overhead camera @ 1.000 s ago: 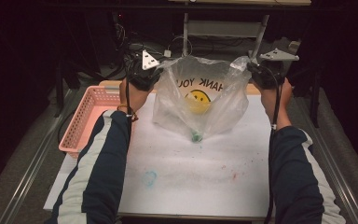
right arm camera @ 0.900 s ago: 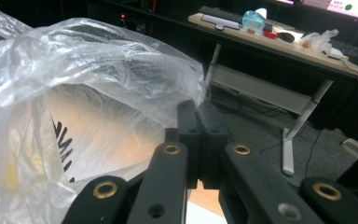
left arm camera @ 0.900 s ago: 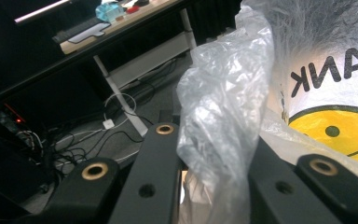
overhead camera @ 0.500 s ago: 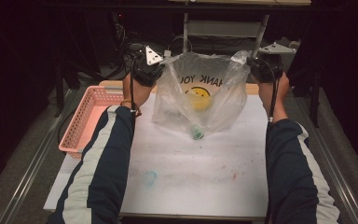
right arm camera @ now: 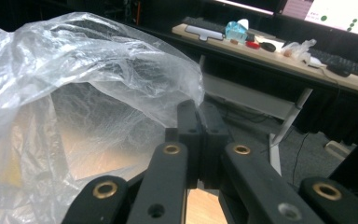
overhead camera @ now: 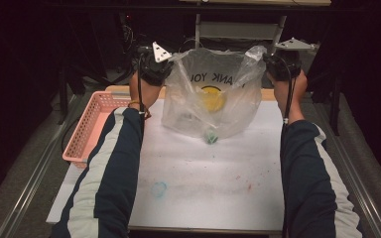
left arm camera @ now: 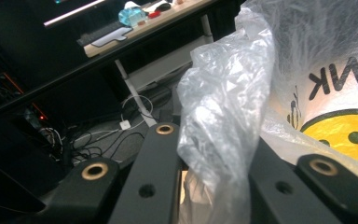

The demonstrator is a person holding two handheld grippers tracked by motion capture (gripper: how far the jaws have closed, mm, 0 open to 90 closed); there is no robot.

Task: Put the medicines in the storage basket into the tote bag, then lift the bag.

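1. A clear, crinkled plastic bag (overhead camera: 213, 94) with a yellow smiley face and black letters is held up above the far part of the white counter (overhead camera: 203, 183); its bottom rests on the counter.
2. A small teal object (overhead camera: 211, 136) is seen at the bottom of the bag.
3. The left claw (overhead camera: 155, 67) is clamped on the left top edge of the bag.
4. The right claw (overhead camera: 280, 64) is closed tightly on the right top edge.
5. A pink plastic basket (overhead camera: 87, 131) is placed at the left edge of the counter.
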